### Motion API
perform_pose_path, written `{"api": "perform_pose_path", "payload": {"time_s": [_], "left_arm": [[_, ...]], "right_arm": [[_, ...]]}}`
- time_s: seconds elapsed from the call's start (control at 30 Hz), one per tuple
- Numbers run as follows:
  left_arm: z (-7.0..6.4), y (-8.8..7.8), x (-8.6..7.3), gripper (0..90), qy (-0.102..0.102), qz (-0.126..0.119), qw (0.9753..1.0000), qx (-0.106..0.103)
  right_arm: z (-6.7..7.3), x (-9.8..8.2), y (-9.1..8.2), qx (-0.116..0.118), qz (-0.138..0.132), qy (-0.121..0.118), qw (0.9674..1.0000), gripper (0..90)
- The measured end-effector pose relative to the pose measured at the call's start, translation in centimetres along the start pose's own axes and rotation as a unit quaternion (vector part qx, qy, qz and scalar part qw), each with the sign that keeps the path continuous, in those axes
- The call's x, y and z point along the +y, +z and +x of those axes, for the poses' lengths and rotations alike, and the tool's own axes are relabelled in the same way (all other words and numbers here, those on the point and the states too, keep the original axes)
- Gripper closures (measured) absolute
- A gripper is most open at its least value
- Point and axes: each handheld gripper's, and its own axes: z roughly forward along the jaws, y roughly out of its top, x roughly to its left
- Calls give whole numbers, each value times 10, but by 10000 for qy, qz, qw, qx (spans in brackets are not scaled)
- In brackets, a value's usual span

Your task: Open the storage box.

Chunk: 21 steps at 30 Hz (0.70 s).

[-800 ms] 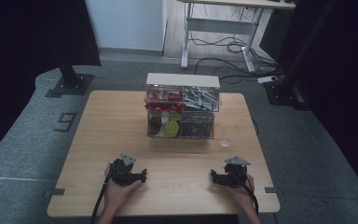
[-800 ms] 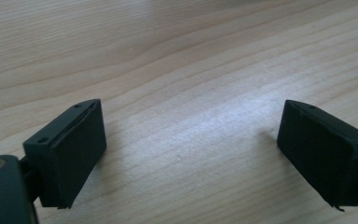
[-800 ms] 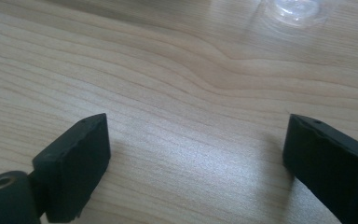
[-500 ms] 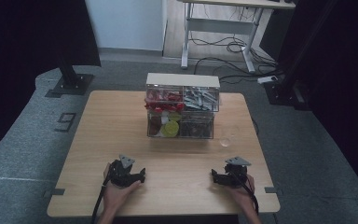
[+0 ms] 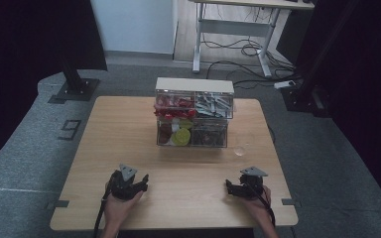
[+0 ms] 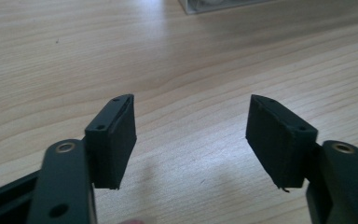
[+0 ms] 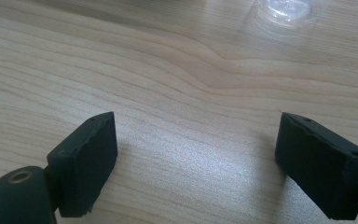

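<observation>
Held the left tool point(image 6: 191, 121) low over the bare tabletop point(image 5: 119, 129), jaws spread wide, nothing gripped. Held the right tool point(image 7: 196, 140) the same way near the front edge: wide apart, empty. Judged a ready pose, both aimed forward at the work ahead. Found a small clear round dish point(image 5: 239, 150) just ahead of the right tool, apart from it, likely set out to receive parts. Found the clear drawer cabinet point(image 5: 193, 119) farther back, drawers facing the person for easy reach. Read no label there; read only a "9" point(image 5: 69, 130) on the floor mat.
</observation>
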Motion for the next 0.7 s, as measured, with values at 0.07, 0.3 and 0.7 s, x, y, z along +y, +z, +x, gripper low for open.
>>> {"api": "perform_pose_path", "payload": {"time_s": [0.07, 0.3, 0.7], "left_arm": [[0, -3, 1, 365, -15, -58, 10000, -62], [-2, -13, 6, 444, -64, -266, 9995, -186], [-3, -23, 15, 703, -42, -332, 9981, -518]], "right_arm": [[0, 0, 0, 3, 1, -1, 10000, 134], [0, 0, -1, -1, -6, 6, 10000, 139], [0, -1, -1, -19, -15, 24, 10000, 144]]}}
